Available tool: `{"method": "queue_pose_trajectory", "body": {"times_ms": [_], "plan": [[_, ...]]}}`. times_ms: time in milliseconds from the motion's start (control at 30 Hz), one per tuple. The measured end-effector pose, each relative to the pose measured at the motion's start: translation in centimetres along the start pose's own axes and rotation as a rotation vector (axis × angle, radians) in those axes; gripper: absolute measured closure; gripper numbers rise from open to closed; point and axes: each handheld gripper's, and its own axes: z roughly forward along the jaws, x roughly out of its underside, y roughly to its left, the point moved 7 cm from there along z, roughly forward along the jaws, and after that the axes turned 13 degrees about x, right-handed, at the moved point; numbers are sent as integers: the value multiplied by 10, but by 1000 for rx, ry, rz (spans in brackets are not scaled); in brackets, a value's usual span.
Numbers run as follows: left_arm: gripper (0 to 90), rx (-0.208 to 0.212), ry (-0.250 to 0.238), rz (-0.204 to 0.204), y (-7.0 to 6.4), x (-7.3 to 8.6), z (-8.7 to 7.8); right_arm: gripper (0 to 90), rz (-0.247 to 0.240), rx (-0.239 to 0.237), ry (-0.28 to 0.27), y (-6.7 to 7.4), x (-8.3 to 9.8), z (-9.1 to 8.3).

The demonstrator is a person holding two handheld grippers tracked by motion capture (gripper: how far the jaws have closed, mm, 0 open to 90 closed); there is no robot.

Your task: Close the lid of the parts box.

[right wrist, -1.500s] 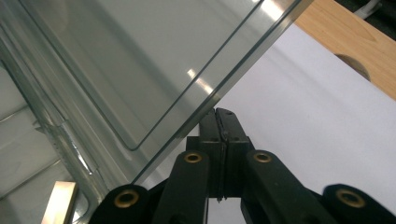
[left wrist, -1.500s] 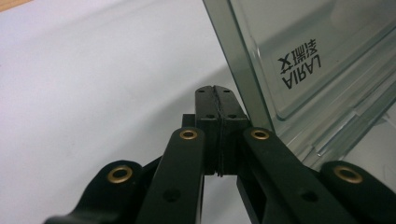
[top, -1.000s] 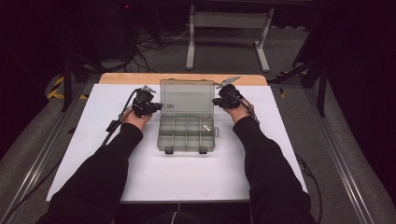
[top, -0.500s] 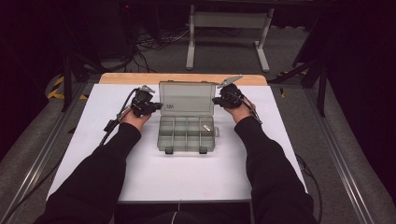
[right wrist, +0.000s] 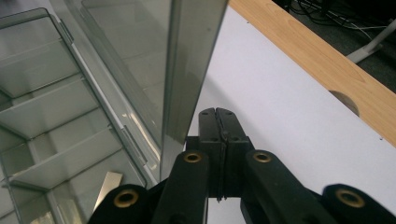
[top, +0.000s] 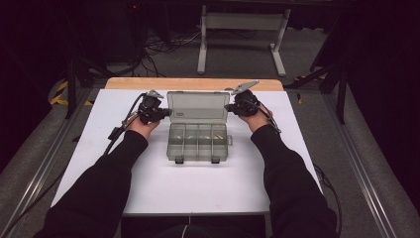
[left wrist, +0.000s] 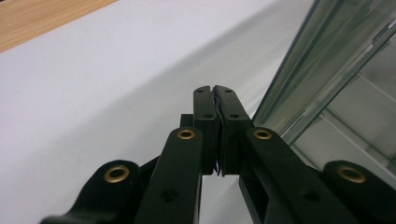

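both grippers, left gripper and right gripper, flank the raised lid (fingers pressed together, empty); next, likely push it shut.

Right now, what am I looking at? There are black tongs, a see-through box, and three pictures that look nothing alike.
No robot here: a person sits at a table and holds a hand-held two-jaw tool in each hand. The high view looks down from above; the left gripper and right gripper flank the raised lid of a clear plastic compartment box. The box lies open on a white table top with a wooden strip at its far edge. The other two pictures come from small cameras riding on each tool, looking along its black jaws. Both pairs of jaws are pressed together with nothing between them, beside the lid's edges. A small brass-coloured piece lies in one compartment.
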Motion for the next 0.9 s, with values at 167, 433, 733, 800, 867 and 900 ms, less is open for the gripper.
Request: {"method": "queue_pose_trajectory", "body": {"times_ms": [167, 433, 733, 800, 867, 900], "plan": [[884, 5, 2, 9, -2, 0, -2, 900, -10, -8, -3, 2, 1, -3], [883, 10, -2, 13, -4, 0, -5, 900, -25, -17, -13, 4, 1, -8], [883, 16, -3, 25, -8, 1, -10, 899, -35, -31, -30, 8, 0, -16], [883, 21, -6, 24, -8, 1, -10, 899, -35, -33, -33, 8, 0, -17], [883, 26, -4, 25, -10, 1, -12, 899, -34, -40, -36, 9, 1, -19], [883, 31, -8, 26, -11, 1, -13, 899, -35, -43, -39, 9, 1, -21]]}}
